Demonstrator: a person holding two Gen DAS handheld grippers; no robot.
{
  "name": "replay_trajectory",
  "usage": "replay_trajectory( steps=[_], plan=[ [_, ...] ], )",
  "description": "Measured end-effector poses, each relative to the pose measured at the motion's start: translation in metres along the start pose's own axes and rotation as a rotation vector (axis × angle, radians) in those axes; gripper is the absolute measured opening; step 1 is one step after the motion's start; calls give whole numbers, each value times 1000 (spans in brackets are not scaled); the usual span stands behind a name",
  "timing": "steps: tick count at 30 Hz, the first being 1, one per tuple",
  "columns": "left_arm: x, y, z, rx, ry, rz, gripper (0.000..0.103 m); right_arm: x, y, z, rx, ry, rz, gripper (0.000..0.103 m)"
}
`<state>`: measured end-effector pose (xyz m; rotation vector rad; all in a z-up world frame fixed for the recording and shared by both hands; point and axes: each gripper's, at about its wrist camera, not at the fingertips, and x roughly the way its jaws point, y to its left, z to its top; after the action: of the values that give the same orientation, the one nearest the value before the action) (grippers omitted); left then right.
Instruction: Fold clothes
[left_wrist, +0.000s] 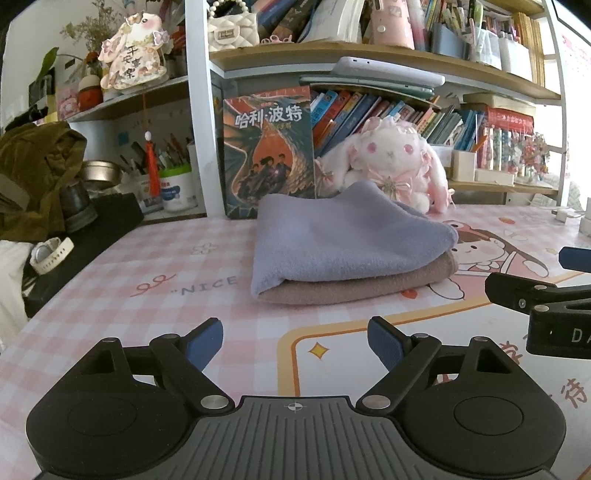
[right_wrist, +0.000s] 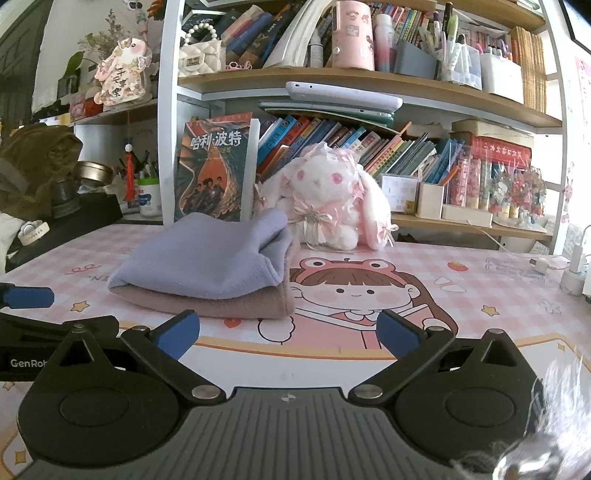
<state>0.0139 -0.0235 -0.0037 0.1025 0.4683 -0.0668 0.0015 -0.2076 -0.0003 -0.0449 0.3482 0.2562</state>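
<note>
A folded lavender cloth (left_wrist: 343, 240) (right_wrist: 207, 258) lies on top of a folded dusty-pink cloth (left_wrist: 369, 284) (right_wrist: 221, 304) on the pink desk mat. My left gripper (left_wrist: 295, 345) stands open in front of the stack, a short way back from it, with nothing between its blue pads. My right gripper (right_wrist: 288, 334) is also open and empty, to the right of the stack's near corner. Each gripper shows at the edge of the other's view.
A plush rabbit (right_wrist: 332, 203) and an upright book (right_wrist: 214, 166) stand just behind the stack, under crowded bookshelves. A watch (left_wrist: 50, 254) and an olive bag (left_wrist: 37, 177) sit at the left. A charger and cable (right_wrist: 569, 269) lie at the far right.
</note>
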Motion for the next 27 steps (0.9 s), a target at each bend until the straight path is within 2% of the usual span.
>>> replay_trajectory(
  steps=[27],
  plan=[
    [0, -1, 0, 2, 0, 5, 88, 1, 0, -1, -2, -1, 0, 103]
  ],
)
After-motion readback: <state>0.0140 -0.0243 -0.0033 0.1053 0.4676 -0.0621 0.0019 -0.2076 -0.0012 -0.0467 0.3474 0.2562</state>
